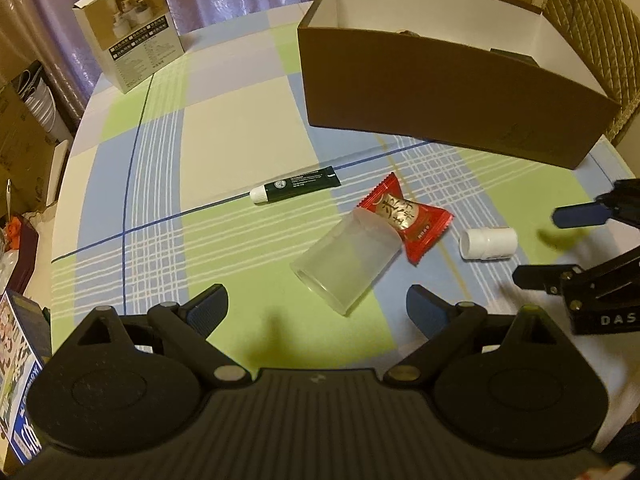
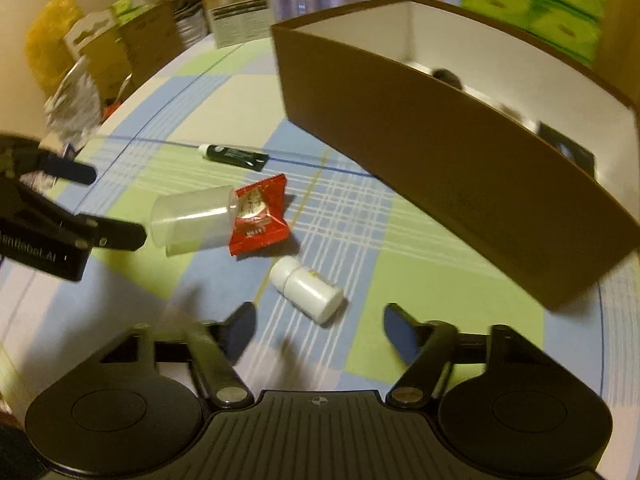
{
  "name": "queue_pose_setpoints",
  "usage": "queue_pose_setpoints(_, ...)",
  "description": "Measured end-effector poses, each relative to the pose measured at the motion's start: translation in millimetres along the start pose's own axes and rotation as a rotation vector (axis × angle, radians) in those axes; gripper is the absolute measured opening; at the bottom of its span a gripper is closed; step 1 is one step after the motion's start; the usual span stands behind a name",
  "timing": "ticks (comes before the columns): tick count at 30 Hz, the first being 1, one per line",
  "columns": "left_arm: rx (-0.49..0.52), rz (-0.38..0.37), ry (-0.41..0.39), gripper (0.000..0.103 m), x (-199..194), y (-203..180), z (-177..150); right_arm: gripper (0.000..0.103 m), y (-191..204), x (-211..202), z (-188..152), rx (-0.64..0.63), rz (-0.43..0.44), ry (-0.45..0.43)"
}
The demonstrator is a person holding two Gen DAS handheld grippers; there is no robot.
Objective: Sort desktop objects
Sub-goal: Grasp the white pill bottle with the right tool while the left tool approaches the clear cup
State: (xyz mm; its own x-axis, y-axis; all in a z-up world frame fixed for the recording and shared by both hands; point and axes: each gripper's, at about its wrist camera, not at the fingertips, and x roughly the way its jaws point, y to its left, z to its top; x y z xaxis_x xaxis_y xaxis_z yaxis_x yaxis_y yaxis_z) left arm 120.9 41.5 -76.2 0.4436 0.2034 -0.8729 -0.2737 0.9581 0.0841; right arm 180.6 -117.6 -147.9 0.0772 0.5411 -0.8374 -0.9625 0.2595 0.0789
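On a round table (image 1: 160, 184) covered in a blue, green and cream plaid cloth, four small things lie loose in front of a large brown cardboard box (image 1: 440, 92) with a white inside. A frosted translucent cup (image 1: 346, 260) lies on its side, its rim touching a red sweet wrapper (image 1: 408, 216) with gold lettering. Beyond them rests a dark green tube (image 1: 298, 189) with a white cap, and to the right of the wrapper a small white bottle (image 2: 308, 290) lies on its side, apart from the rest. The left gripper (image 1: 316, 308) hovers low with its jaws spread wide and empty, the cup just ahead between its fingers. The right gripper (image 2: 320, 328) is likewise spread and holds nothing, with the white bottle just in front of its fingertips (this view is blurred). Some dark items sit inside the brown box, too hidden to identify. A smaller printed carton (image 1: 128, 28) stands upright near the table's far edge.
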Motion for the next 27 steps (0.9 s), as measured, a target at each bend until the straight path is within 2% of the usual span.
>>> queue_pose_setpoints(5, 0.019, -0.002, 0.012, 0.094, 11.3, 3.4, 5.1, 0.057, 5.7, 16.7, 5.5, -0.103, -0.006, 0.001)
queue_pose_setpoints(12, 0.071, -0.021, 0.025, 0.093, 24.7, 4.4, 9.2, 0.043, 11.1, 35.2, 8.5, -0.202, -0.002, 0.011)
queue_pose_setpoints(14, 0.080, -0.029, 0.030, 0.093, 28.3, 4.6, 10.7, 0.037, 12.9, 36.5, 7.3, -0.231, -0.009, 0.013)
queue_pose_setpoints(16, 0.098, -0.039, 0.034, 0.092, 32.0, 3.5, 11.7, 0.024, 13.3, 37.3, 5.8, -0.254, -0.017, 0.018)
queue_pose_setpoints(22, 0.212, -0.062, 0.033, 0.091, 43.1, -2.5, 15.4, 0.024, -0.7, 32.9, 3.8, -0.184, -0.035, 0.034)
queue_pose_setpoints(24, 0.260, -0.086, 0.033, 0.091, 47.3, -4.5, 17.3, 0.024, -9.8, 29.9, 2.9, -0.138, -0.046, 0.044)
queue_pose_setpoints(27, 0.341, -0.141, 0.043, 0.085, 55.0, -6.9, 21.8, 0.024, -24.3, 24.5, 0.5, -0.067, -0.060, 0.055)
